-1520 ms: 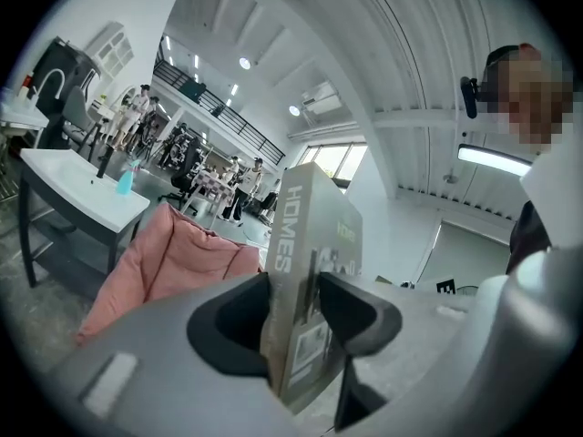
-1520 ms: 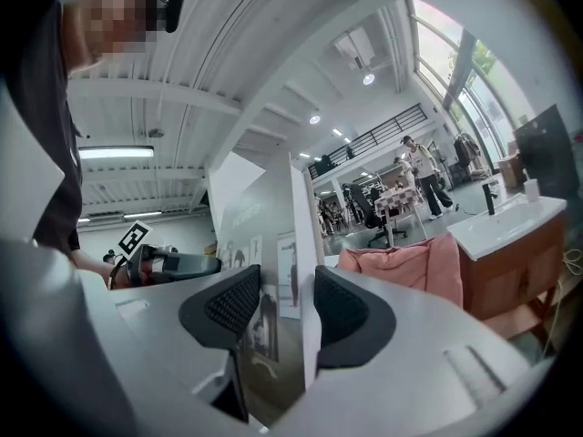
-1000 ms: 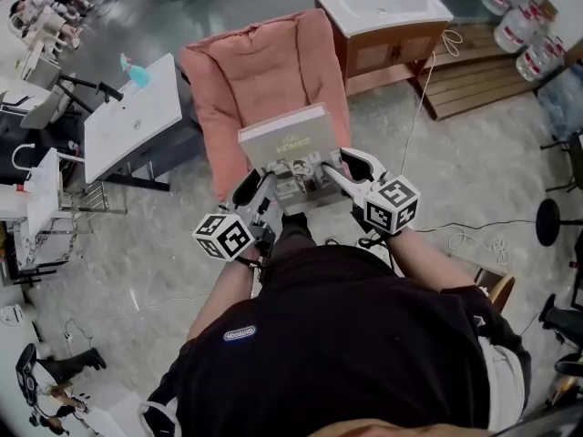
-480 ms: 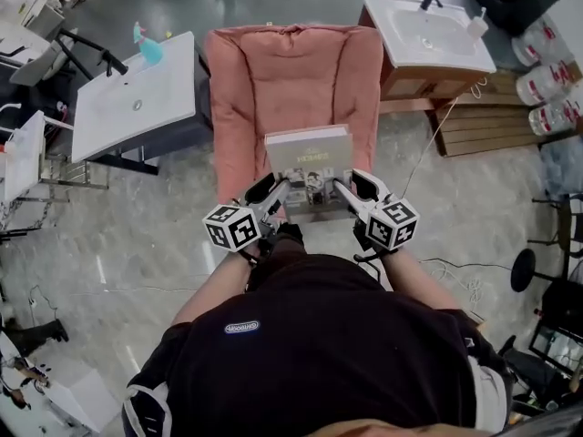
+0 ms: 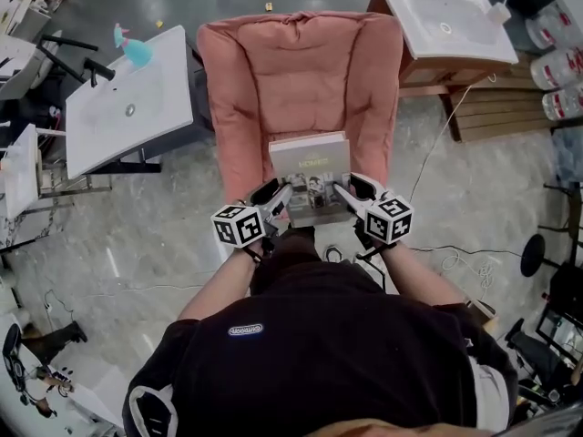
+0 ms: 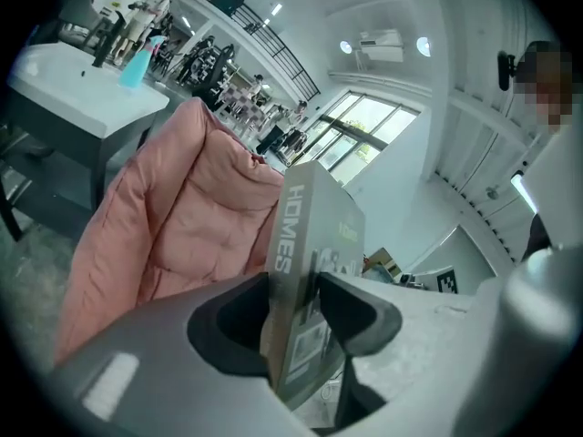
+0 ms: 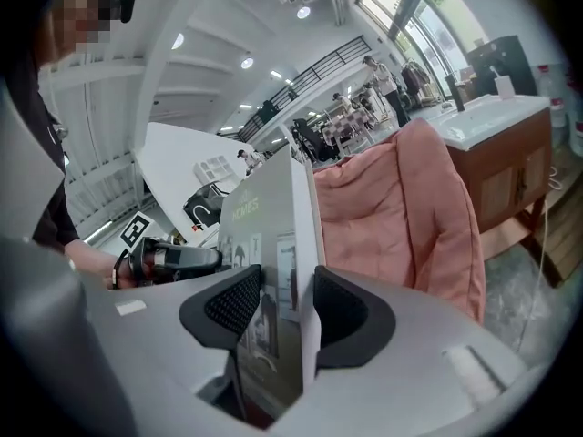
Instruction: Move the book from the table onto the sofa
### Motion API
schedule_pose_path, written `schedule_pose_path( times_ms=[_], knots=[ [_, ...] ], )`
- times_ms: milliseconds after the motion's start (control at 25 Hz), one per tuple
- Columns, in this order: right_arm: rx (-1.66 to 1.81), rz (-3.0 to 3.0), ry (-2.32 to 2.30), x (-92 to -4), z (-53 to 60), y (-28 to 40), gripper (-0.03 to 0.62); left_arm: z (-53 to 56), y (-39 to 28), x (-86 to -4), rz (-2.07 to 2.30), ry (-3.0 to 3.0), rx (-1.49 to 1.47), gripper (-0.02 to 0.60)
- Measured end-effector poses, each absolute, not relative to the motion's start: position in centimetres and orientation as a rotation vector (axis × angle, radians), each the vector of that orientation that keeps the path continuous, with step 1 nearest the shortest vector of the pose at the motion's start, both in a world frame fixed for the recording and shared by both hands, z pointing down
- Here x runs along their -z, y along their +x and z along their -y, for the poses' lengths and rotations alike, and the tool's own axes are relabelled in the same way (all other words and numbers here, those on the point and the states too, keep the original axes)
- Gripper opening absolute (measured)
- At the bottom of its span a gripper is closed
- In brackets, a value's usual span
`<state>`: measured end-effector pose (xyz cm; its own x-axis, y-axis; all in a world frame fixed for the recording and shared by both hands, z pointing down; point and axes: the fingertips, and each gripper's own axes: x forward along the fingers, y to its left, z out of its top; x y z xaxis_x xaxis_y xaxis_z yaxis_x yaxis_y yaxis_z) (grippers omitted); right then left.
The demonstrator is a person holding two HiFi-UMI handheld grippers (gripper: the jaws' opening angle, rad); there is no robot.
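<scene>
Both grippers, left (image 5: 276, 196) and right (image 5: 347, 190), clamped the book's (image 5: 310, 165) near edge, held over the pink sofa (image 5: 301, 76) seat.

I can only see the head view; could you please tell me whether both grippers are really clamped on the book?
Observer: The left gripper is: in its own view both jaws press on the book, one on each cover.
Operator: Thank you, and the right one?
Observer: The right gripper is shut on it too, its jaws pinching beside the white page edge.
Operator: Can you read any title?
Observer: Yes, the spine reads HOMES in the left gripper view.
</scene>
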<state>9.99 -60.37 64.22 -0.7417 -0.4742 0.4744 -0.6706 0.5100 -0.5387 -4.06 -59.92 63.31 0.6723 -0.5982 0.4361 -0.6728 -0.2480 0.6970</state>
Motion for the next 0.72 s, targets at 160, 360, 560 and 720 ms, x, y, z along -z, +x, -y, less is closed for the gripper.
schedule_pose_path(
  times_ms=[160,360,560,720],
  knots=[
    [-1.118,2.412,0.951,-68.4,60.9,9.8,0.212,60.6,-4.3,-67.6,0.952,1.888,-0.156,0.173],
    [-1.204,2.322,0.943,-73.6,61.5,9.3,0.212,61.7,-4.6,-72.5,0.911,1.841,-0.227,0.172],
    [-1.270,2.254,0.943,-78.1,62.3,8.6,0.212,62.9,-5.3,-77.2,0.882,1.799,-0.273,0.172],
    [-1.307,2.194,0.941,-81.6,62.5,8.3,0.212,63.4,-5.6,-80.7,0.848,1.767,-0.303,0.172]
  ],
)
